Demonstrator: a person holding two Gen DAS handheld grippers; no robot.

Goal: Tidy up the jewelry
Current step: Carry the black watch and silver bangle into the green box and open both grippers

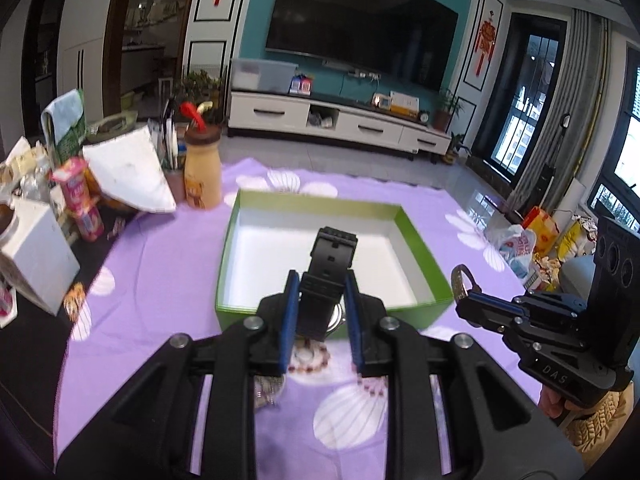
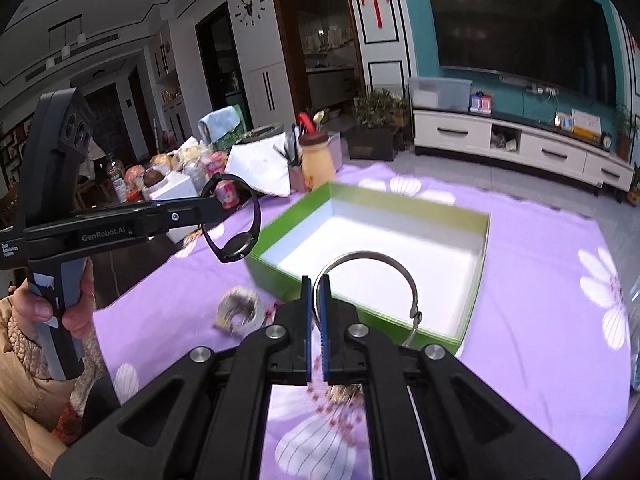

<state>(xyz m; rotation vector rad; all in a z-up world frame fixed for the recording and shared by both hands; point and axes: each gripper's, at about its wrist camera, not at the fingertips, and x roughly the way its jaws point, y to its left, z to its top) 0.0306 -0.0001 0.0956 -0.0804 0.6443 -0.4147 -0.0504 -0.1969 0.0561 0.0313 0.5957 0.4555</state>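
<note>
My left gripper (image 1: pixel 322 280) is shut on the strap of a black watch (image 1: pixel 330 260) and holds it in the air at the near edge of a green box (image 1: pixel 228 240) with a white inside. The same watch (image 2: pixel 236 220) hangs from that gripper in the right wrist view. My right gripper (image 2: pixel 316 284) is shut on a silver metal watch band (image 2: pixel 384 268), held above the near wall of the green box (image 2: pixel 476 280). A beaded bracelet (image 1: pixel 310 358) and a silver bracelet (image 2: pixel 237 310) lie on the purple cloth in front of the box.
A purple flowered cloth (image 1: pixel 168 256) covers the table. At its left end stand a brown-lidded jar (image 1: pixel 202 168), a white box (image 1: pixel 38 256), pink packets (image 1: pixel 80 204) and a white cushion (image 1: pixel 128 172). Bags lie on the floor at the right (image 1: pixel 536 236).
</note>
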